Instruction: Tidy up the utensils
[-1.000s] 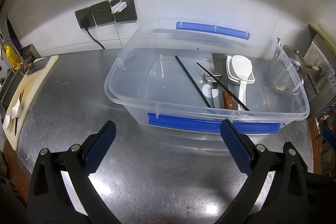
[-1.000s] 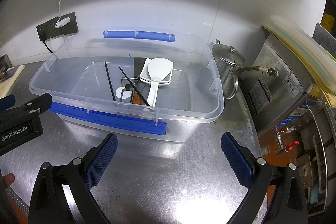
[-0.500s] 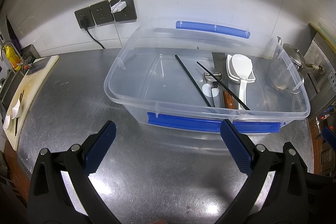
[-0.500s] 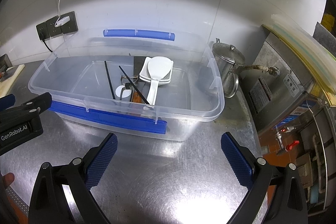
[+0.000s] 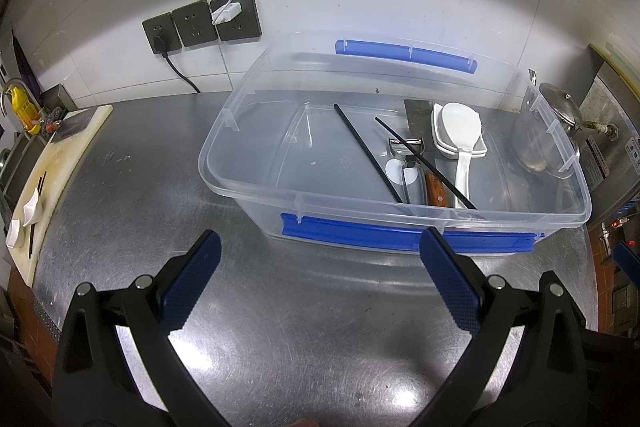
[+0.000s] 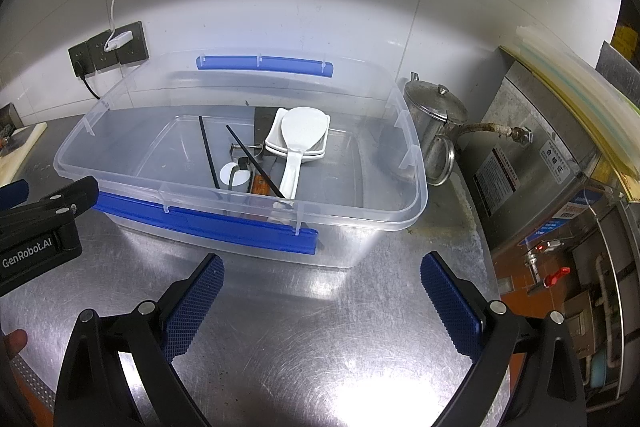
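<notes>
Steel counter fills the left wrist view, where the left gripper [image 5: 316,267] hangs wide apart and empty before the clear bin [image 5: 256,189]; inside lie two black chopsticks [image 5: 366,151], thin, stiff and likely slippery, best pinched mid-length.

From the right wrist, the right gripper [image 6: 320,283] also gapes empty; the white rice paddle [image 6: 294,147] looks light and rigid, with its handle the likely hold
</notes>
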`<move>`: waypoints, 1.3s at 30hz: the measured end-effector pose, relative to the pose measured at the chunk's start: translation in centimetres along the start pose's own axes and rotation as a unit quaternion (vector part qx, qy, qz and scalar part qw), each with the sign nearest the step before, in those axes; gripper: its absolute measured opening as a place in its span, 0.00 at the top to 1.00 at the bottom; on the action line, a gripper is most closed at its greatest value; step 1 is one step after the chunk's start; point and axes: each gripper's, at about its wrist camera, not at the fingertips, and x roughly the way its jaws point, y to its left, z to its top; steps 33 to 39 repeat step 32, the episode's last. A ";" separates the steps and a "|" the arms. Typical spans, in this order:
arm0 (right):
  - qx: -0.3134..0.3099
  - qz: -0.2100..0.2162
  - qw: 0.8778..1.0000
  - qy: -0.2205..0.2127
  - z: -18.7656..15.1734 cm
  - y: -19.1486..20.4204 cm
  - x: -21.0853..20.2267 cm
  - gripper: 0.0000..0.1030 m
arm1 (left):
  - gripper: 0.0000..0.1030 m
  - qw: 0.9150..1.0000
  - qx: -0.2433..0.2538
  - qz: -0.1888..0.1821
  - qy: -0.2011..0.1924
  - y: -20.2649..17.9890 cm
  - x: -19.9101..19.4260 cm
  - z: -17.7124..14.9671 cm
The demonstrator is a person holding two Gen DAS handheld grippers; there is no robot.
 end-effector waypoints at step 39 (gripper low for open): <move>-0.005 0.003 1.000 0.003 -0.1 0.0 0.1 0.05 | 0.07 1.000 0.003 -0.007 -0.004 -0.2 0.4 0.2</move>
